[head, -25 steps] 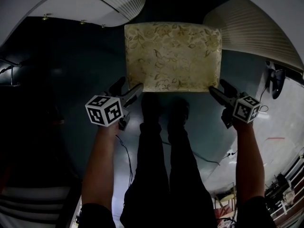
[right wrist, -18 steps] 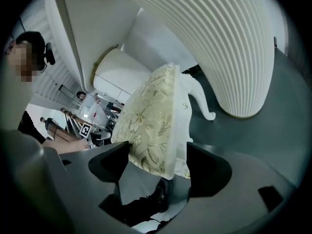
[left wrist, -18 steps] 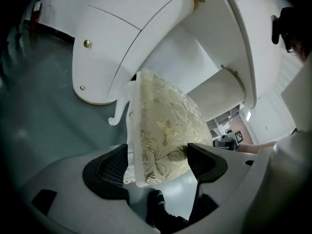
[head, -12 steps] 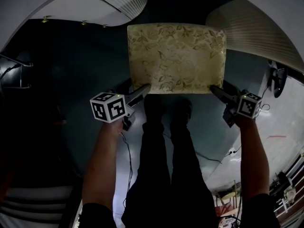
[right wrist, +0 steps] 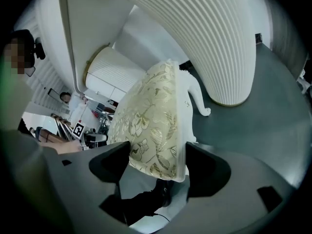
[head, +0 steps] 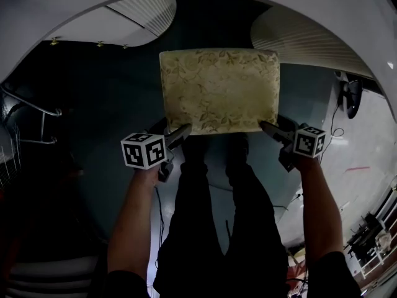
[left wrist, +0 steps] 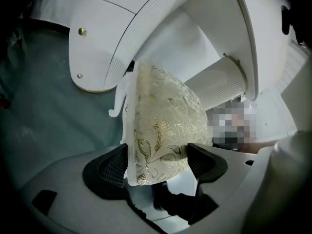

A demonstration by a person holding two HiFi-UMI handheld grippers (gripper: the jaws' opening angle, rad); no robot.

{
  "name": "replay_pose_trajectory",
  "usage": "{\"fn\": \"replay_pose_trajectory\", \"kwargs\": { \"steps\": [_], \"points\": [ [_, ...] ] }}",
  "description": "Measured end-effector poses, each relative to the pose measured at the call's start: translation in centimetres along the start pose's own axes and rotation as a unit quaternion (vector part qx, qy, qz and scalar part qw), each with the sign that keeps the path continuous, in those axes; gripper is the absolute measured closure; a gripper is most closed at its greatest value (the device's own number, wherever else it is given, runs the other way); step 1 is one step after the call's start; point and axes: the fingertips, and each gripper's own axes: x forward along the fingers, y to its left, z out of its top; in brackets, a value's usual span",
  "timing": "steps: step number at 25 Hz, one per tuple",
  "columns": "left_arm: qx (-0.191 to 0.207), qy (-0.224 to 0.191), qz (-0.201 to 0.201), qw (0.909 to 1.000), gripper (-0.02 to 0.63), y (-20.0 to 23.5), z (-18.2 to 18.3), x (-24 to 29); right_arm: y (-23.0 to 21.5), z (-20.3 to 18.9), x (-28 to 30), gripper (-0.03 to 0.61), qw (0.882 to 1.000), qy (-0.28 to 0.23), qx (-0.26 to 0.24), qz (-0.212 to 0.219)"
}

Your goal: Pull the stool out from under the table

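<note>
Stool (head: 217, 89) with cream, gold-leafed cushion, near corners clamped between jaws of left gripper (head: 177, 130) and right gripper (head: 273, 126)

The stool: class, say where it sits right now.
In the head view the stool sits centre frame on the dark floor, just ahead of the person's shoes, with the left gripper clamping its near-left corner and the right gripper its near-right corner.

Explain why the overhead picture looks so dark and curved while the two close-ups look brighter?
Head view: dim, the floor near black, only the stool well lit, and the wide lens bows the table rim into an arc. Left gripper view: brighter, dark corners, one mosaic patch. Right gripper view: brightest, ribbed table base bulging.
</note>
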Motion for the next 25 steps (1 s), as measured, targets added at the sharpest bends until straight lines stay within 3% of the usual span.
{"fn": "replay_pose_trajectory", "kwargs": {
  "steps": [5,9,13,19,25],
  "points": [
    [-0.054,-0.010,0.009,0.9984,0.239,2.1,2.8,-1.5,1.9,5.3,2.9,0.268,0.998,0.059,-0.032,0.000],
    [-0.066,-0.009,0.007,0.9977,0.239,1.4,1.0,-0.6,1.0,4.5,2.1,0.268,0.996,0.082,-0.041,0.000],
    [-0.075,0.000,0.006,0.9972,0.239,2.7,2.0,-1.0,1.8,5.8,3.6,0.268,0.995,0.093,-0.038,-0.005],
    [-0.066,0.028,0.012,0.9974,0.239,-3.2,-5.2,3.0,-3.1,-1.2,-3.4,0.268,0.994,0.106,-0.019,-0.005],
    [-0.044,0.080,0.004,0.9958,0.239,-1.5,-2.2,1.5,-0.7,-0.4,-2.1,0.268,0.993,0.116,0.020,-0.017]
  ]
}}
